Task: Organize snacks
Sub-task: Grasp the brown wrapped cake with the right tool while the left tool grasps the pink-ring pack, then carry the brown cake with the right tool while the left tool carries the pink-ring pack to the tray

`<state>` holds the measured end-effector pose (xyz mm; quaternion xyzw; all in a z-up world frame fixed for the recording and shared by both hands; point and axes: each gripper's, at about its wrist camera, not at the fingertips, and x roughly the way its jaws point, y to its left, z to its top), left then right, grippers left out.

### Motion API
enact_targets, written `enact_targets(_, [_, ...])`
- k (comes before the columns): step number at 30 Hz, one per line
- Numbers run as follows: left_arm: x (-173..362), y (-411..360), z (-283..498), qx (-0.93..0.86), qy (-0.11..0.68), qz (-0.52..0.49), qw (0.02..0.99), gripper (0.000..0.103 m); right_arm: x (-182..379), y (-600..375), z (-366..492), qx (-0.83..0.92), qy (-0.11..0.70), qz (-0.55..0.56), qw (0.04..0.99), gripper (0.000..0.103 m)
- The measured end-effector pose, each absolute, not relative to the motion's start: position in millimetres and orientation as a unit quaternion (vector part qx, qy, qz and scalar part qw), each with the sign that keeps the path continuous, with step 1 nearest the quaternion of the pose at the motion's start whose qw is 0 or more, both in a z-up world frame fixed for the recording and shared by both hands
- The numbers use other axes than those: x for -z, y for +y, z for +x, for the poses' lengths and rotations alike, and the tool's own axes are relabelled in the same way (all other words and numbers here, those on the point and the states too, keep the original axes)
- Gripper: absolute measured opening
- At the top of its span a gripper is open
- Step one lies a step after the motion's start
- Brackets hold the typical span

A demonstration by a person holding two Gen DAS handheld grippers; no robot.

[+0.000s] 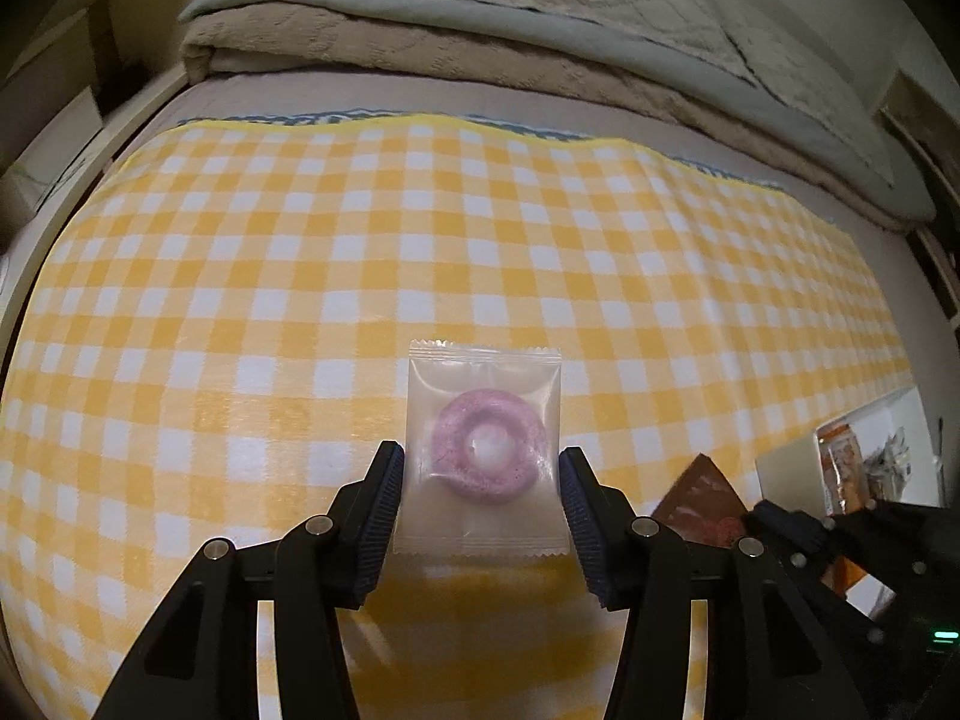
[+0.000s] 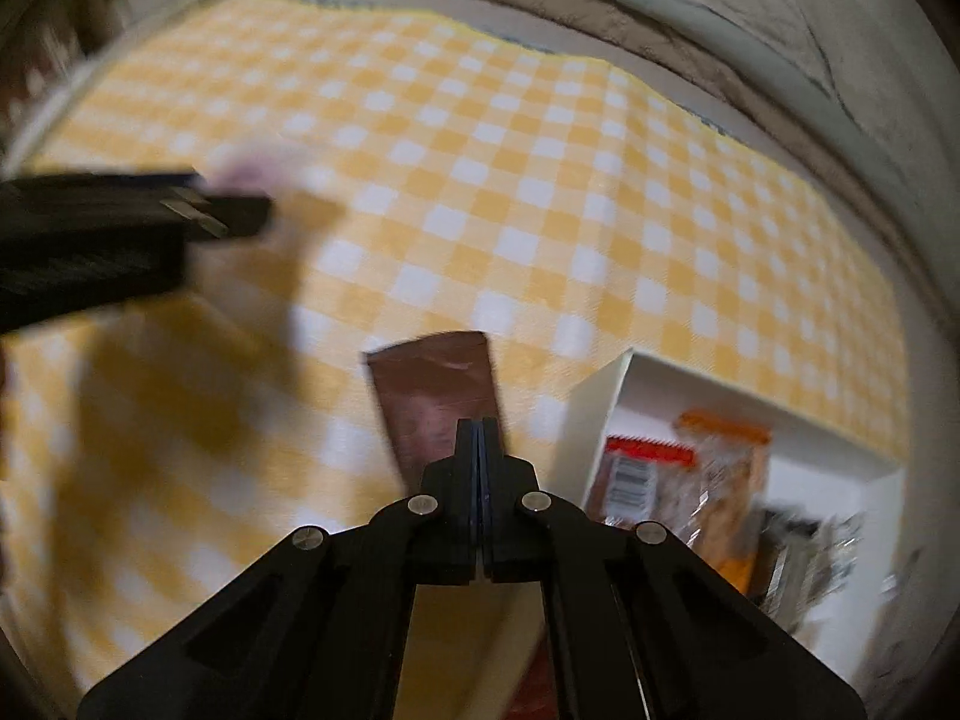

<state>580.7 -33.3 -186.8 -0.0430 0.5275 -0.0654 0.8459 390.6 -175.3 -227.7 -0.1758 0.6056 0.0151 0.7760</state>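
Left hand-held gripper [image 1: 480, 501] spread wide around a clear packet with a pink ring-shaped snack [image 1: 483, 450], fingers [image 1: 384, 516] flanking its two side edges, contact not certain from the left wrist view; packet lying flat on the yellow-and-white checked cloth [image 1: 300, 252] covering the bed, folded beige blankets [image 1: 480, 36] piled beyond; right hand-held gripper [image 2: 482, 462] clenched on a brown foil packet [image 2: 435, 390], held up just beside the white box [image 2: 606, 402]; inside that box, an orange packet [image 2: 729, 468] and a red-topped one [image 2: 642, 468], other contents too blurred to name; right wrist view smeared. Step in hand, by the look of it: one snack on its way to the box, the next lined up for pickup. Next move likely calling for the left fingers to close squarely on the slippery film without crushing the ring, and for the brown packet to be brought over the box wall before release.
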Motion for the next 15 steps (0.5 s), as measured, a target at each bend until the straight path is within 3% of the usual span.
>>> enact_targets(6, [179.8,-1.1,579.9,0.048,0.515,-0.085,0.852,0.051,246.8,-158.1,393.1,-0.021,0.623,-0.281,0.730,0.001])
enact_targets(15, [176.6,37.4,571.5,0.020,0.509,-0.118,0.852,0.051,215.4,-147.2,382.7,-0.111,0.638,-0.131,0.750,0.004])
